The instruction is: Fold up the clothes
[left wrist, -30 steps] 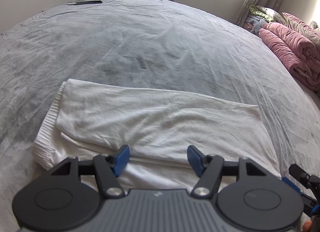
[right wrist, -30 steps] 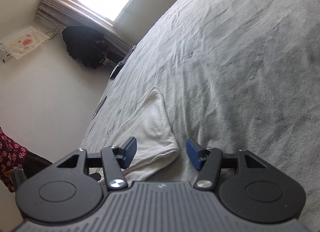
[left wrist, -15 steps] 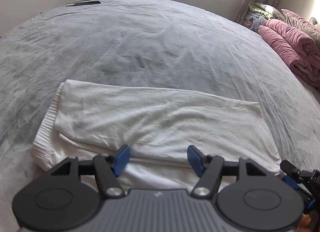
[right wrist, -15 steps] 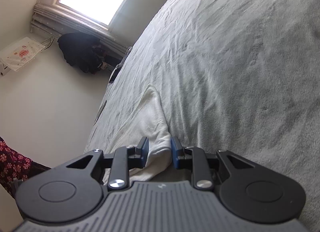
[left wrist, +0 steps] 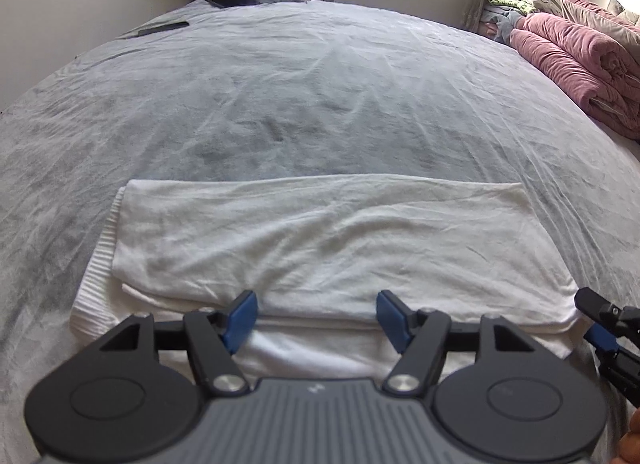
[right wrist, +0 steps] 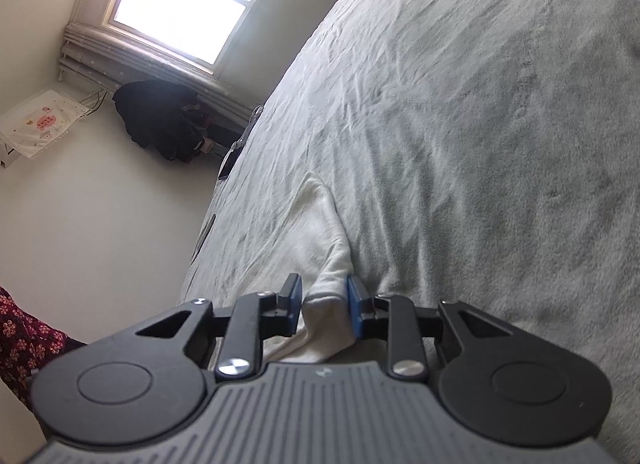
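At the 4 o'clock corner of the white garment [left wrist: 320, 240] on the bed [left wrist: 320, 95], right gripper [right wrist: 324, 306] fingers clenched on thick layers, left gripper [left wrist: 316, 316] released: risk of slipping layers, spoiled fold.

My left gripper [left wrist: 316, 316] hangs with its jaws spread wide over the near edge of the folded white garment [left wrist: 320, 240] on the grey bed [left wrist: 304, 95]. At four o'clock my right gripper [left wrist: 600, 324] meets the garment's corner; pink blankets [left wrist: 576, 59] lie piled at two o'clock.
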`<state>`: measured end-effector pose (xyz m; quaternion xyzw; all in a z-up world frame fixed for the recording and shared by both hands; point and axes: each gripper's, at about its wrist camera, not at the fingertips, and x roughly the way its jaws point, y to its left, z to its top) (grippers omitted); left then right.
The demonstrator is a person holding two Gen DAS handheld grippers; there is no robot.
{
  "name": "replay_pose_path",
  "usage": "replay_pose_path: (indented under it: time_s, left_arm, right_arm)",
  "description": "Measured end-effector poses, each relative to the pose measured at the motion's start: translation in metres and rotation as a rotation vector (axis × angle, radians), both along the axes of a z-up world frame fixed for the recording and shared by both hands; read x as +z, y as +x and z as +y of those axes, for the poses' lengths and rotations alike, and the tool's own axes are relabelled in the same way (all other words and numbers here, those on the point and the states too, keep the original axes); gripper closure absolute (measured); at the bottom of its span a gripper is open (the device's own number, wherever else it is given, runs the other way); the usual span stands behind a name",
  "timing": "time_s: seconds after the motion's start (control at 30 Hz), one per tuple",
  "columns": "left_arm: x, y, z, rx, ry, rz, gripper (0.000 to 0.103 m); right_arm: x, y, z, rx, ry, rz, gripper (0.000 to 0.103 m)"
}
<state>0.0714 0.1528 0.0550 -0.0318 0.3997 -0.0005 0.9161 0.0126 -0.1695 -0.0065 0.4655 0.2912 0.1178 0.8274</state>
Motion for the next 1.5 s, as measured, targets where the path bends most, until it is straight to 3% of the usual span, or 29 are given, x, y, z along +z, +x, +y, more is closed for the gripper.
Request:
replay_pose_path:
  time_s: [0.13, 0.4, 0.63, 0.87, 1.17, 1.5]
  left_arm:
    - [0.004, -0.004, -0.014, -0.055, 0.050, -0.043, 0.035]
    - [-0.014, 0.002, -0.026, -0.082, 0.128, -0.010, 0.030]
    - [-0.011, -0.001, -0.021, -0.074, 0.101, -0.006, 0.030]
    - [-0.011, 0.000, -0.019, -0.067, 0.082, 0.002, 0.030]
    - [-0.010, 0.001, -0.014, -0.061, 0.054, 0.010, 0.030]
    - [-0.007, 0.001, -0.005, -0.044, -0.008, 0.015, 0.030]
  right_arm:
    - [-0.003, -0.001, -0.002, -0.015, 0.017, 0.004, 0.075]
    - [0.001, -0.001, 0.003, -0.022, -0.003, -0.005, 0.072]
    - [0.007, 0.000, 0.009, -0.037, -0.030, -0.009, 0.078]
    - [0.005, 0.007, 0.016, -0.029, -0.052, 0.031, 0.075]
    - [0.009, 0.008, 0.023, -0.031, -0.092, 0.017, 0.075]
    - [0.027, 0.006, 0.043, -0.041, -0.209, -0.043, 0.088]
